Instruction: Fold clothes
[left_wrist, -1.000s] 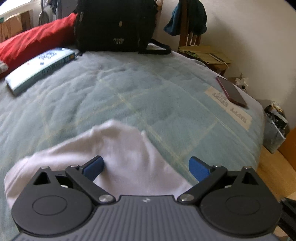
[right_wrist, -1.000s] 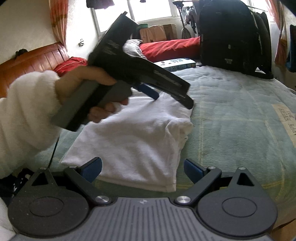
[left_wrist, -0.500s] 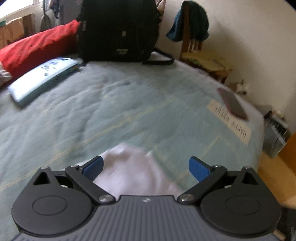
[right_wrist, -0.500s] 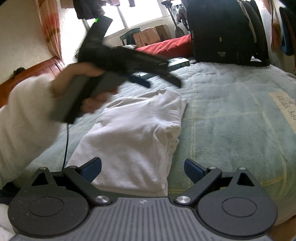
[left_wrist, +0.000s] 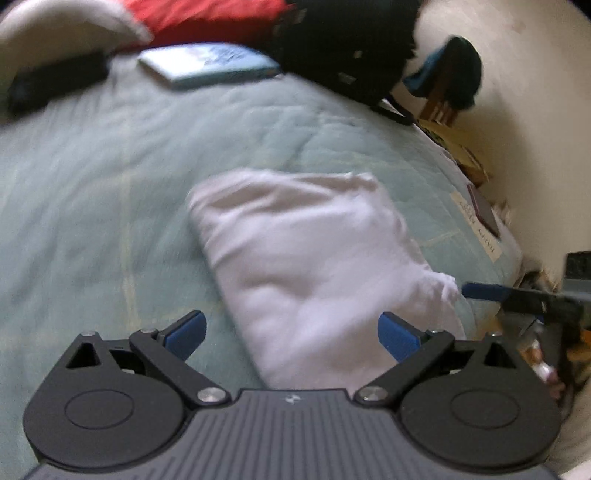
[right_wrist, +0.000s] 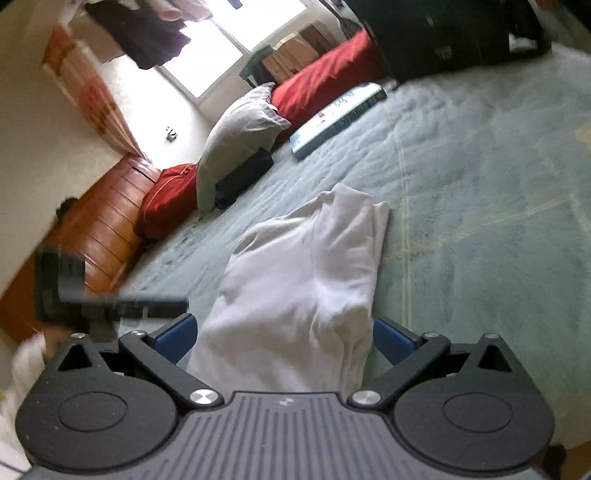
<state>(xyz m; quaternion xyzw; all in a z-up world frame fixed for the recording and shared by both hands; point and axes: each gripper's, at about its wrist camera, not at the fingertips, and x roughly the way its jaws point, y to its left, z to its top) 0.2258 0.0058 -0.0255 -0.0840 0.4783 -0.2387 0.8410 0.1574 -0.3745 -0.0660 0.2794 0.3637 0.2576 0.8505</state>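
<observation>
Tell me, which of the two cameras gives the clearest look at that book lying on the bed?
The right wrist view. There the book is fairly sharp, with its light blue cover and lettered spine legible as shapes, beside the red pillow. In the left wrist view the book is only a motion-blurred pale blue slab near the top edge.

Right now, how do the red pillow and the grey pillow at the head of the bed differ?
Seen from the right wrist camera: the long red pillow lies flat along the head of the bed, while the grey pillow stands propped up on edge. The red one is longer and runs toward the black backpack; the grey one is shorter and leans over a dark item by the blanket. Both sit at the edge of the pale green blanket, away from the folded white garment.
</observation>
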